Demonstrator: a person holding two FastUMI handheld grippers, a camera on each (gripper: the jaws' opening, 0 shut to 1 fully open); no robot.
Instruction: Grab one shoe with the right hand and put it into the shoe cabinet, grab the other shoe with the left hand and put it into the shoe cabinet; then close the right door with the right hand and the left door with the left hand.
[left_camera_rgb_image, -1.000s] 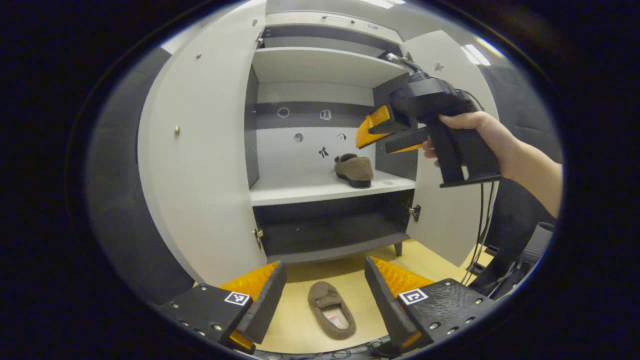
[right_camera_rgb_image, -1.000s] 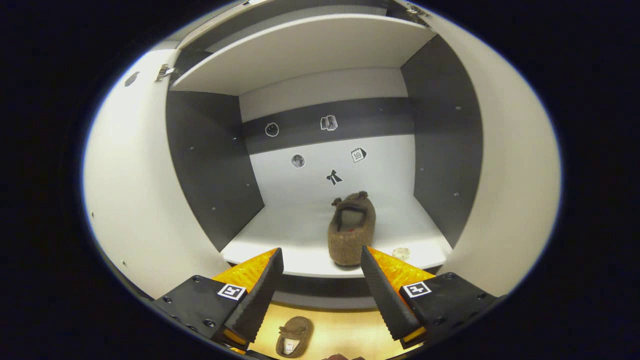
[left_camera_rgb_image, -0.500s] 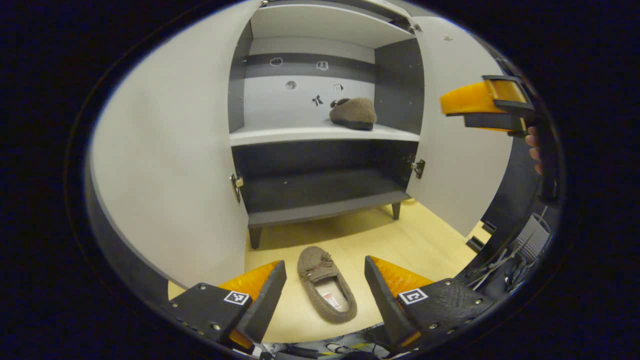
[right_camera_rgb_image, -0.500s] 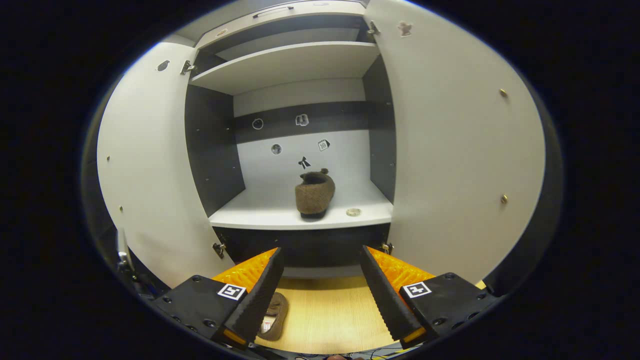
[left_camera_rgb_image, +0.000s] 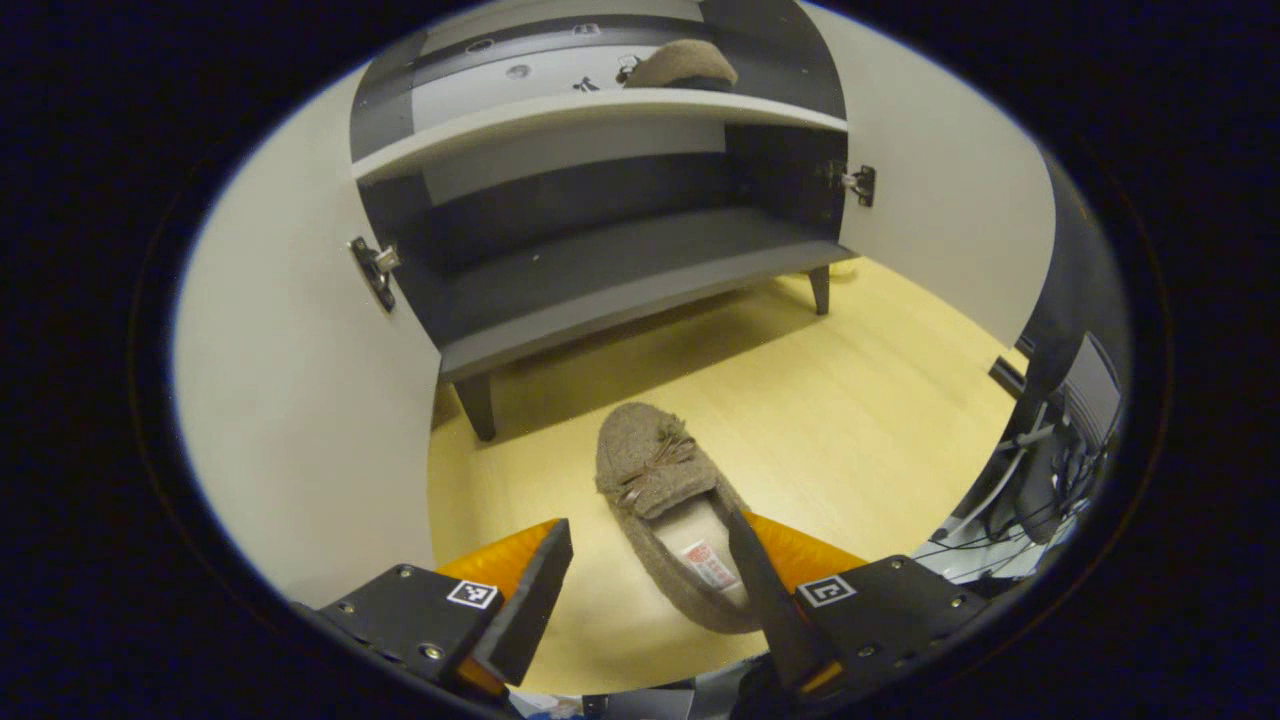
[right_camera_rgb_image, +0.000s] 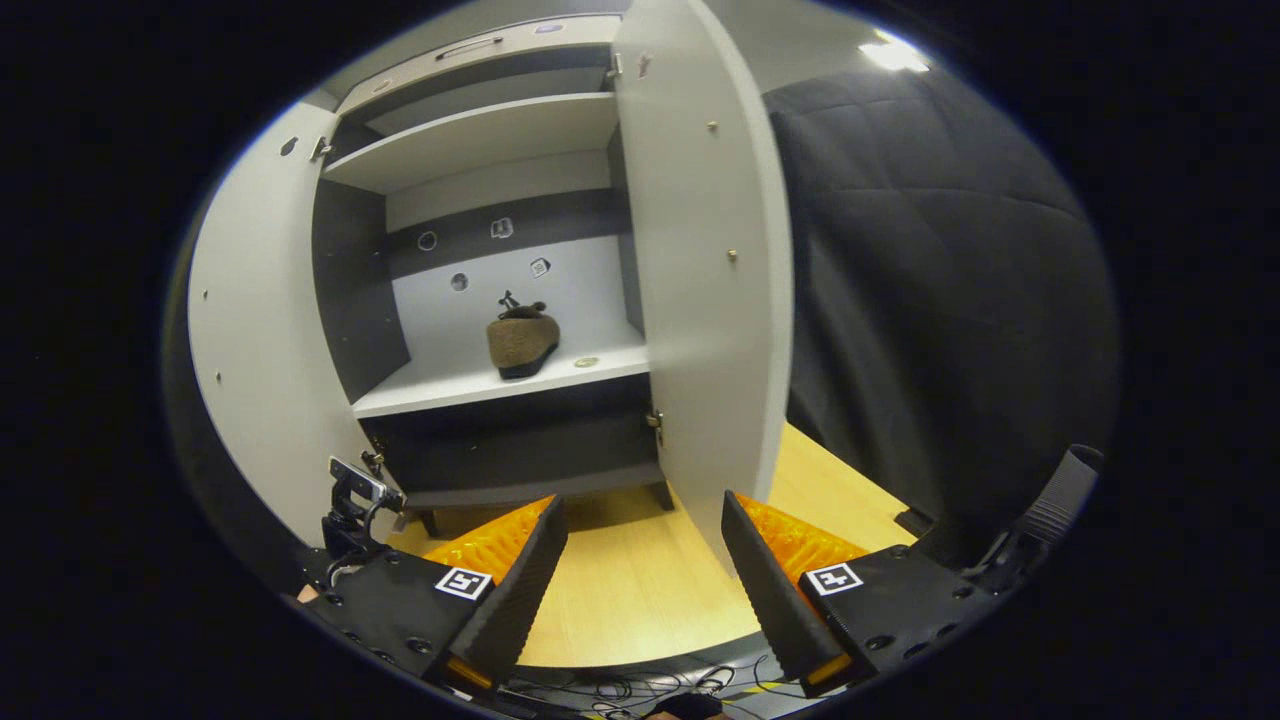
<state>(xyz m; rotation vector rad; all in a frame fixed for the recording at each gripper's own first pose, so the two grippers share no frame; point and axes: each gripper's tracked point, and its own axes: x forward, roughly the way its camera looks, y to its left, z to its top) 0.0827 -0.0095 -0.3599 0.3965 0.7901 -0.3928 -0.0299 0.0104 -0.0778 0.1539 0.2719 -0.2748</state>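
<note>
A brown fuzzy slipper (left_camera_rgb_image: 668, 505) lies on the yellow wooden floor, toe toward the cabinet. My left gripper (left_camera_rgb_image: 650, 590) hangs open just above its heel end, the slipper's opening lying partly behind the right finger. The second brown slipper (right_camera_rgb_image: 522, 340) sits on the cabinet's white middle shelf (right_camera_rgb_image: 470, 385), its top also visible as the shelf slipper (left_camera_rgb_image: 680, 65) in the left gripper view. My right gripper (right_camera_rgb_image: 645, 575) is open and empty, pulled back in front of the open right door (right_camera_rgb_image: 710, 270). The left door (right_camera_rgb_image: 250, 330) is open too.
The cabinet's dark bottom shelf (left_camera_rgb_image: 620, 270) stands on short legs (left_camera_rgb_image: 480, 405) above the floor (left_camera_rgb_image: 850, 420). Black cloth wall (right_camera_rgb_image: 940, 300) rises right of the right door. Cables and dark gear (left_camera_rgb_image: 1050, 470) lie at the floor's right edge.
My left gripper has dropped toward the floor slipper, which now lies between its fingers. My right gripper has backed away from the shelf and swung right, past the right door's edge.
</note>
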